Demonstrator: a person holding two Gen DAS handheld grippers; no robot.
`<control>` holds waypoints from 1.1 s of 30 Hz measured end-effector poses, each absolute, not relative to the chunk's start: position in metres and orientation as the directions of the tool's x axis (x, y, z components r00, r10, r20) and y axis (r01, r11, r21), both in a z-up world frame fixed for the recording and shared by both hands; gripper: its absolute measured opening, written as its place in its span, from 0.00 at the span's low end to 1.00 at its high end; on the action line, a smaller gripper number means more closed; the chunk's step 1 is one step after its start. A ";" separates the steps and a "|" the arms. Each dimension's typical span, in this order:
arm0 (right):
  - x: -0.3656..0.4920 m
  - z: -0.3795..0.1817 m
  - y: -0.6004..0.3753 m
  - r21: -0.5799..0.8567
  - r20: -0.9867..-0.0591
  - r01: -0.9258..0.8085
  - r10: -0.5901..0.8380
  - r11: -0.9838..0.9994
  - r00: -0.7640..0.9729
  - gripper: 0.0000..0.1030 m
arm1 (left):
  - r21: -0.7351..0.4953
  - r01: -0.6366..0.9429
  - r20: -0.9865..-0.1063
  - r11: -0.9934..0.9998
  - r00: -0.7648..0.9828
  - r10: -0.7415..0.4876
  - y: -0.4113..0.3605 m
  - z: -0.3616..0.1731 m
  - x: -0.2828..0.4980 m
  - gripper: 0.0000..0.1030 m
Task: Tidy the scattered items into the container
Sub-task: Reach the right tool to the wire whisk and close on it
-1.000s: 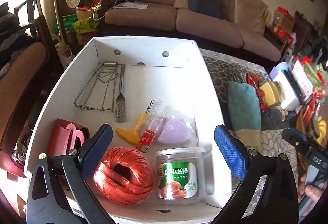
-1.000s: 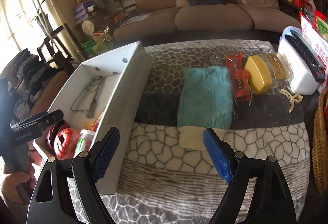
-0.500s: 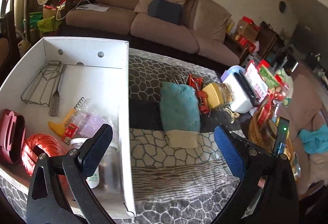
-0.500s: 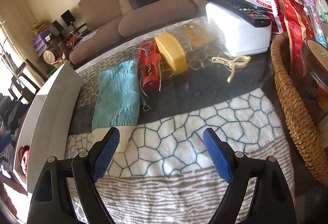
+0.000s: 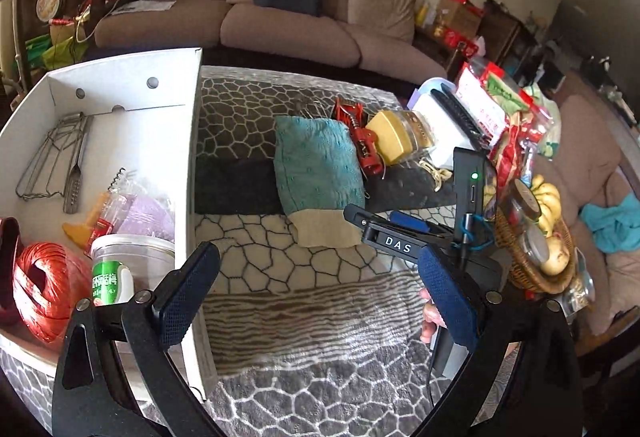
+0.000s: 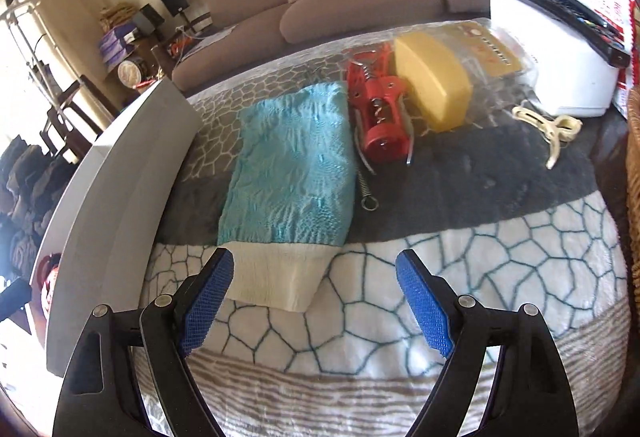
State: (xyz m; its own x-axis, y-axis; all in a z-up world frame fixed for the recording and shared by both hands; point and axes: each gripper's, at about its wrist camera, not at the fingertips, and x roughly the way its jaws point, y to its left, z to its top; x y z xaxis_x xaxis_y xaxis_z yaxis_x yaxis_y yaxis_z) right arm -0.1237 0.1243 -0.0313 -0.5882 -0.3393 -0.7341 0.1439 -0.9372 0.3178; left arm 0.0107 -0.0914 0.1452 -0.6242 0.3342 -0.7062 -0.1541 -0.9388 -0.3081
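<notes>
A white box [image 5: 191, 141] stands at the left of the blanket-covered table, holding a red twine ball [image 5: 44, 287], a plastic jar [image 5: 120, 269], a wire rack and small tools. On the blanket lie a teal mitt [image 6: 292, 165], a red corkscrew [image 6: 380, 113], a yellow wedge in a clear bag [image 6: 432, 85] and a cream clip [image 6: 556, 129]. My left gripper [image 5: 316, 297] is open and empty beside the box's right wall. My right gripper [image 6: 316, 301] is open and empty just short of the mitt's cream cuff; it also shows in the left wrist view [image 5: 384, 229].
A white appliance with a remote on top [image 6: 560, 57] sits at the far right. A wicker basket [image 5: 528, 261] with bananas and jars stands at the table's right edge, with snack bags behind it. A brown sofa [image 5: 280, 17] lies beyond the table.
My left gripper swung right, from over the box to the blanket beside it. My right gripper moved in close to the teal mitt. Both stayed open.
</notes>
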 end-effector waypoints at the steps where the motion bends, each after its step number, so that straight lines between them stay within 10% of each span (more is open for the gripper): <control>1: -0.128 -0.036 0.120 0.313 -0.740 0.137 -0.332 -0.940 -0.585 0.83 | -0.312 -0.141 -0.705 -0.940 -0.629 0.328 -0.098 0.145 0.010 0.97; 6: -0.140 -0.052 0.099 0.255 -0.755 0.139 -0.287 -0.957 -0.590 0.74 | -0.331 -0.094 -0.714 -0.939 -0.625 0.315 -0.122 0.140 0.004 0.97; 11: -0.140 -0.047 0.079 0.159 -0.782 0.182 -0.236 -0.970 -0.577 0.26 | -0.341 -0.095 -0.716 -0.935 -0.619 0.324 -0.129 0.139 0.003 0.97; 14: -0.132 -0.033 0.075 0.155 -0.761 0.209 -0.252 -0.966 -0.598 0.20 | -0.356 -0.098 -0.710 -0.929 -0.619 0.337 -0.130 0.141 0.002 0.97; 27: -0.027 -0.007 0.088 0.305 -0.801 0.268 -0.398 -0.914 -0.446 0.20 | -0.381 -0.104 -0.705 -0.919 -0.610 0.362 -0.132 0.146 0.003 0.97; 33: -0.015 -0.006 0.115 0.296 -0.813 0.191 -0.352 -0.936 -0.463 0.53 | -0.339 -0.155 -0.736 -0.928 -0.571 0.364 -0.102 0.136 0.004 0.97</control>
State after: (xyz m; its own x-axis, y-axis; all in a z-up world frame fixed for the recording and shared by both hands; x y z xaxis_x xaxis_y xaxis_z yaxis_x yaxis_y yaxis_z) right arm -0.0155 0.1150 -0.0059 -0.4634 -0.3519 -0.8133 0.1906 -0.9359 0.2964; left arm 0.0042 -0.1024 0.1365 -0.5712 0.3638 -0.7357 -0.1548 -0.9281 -0.3387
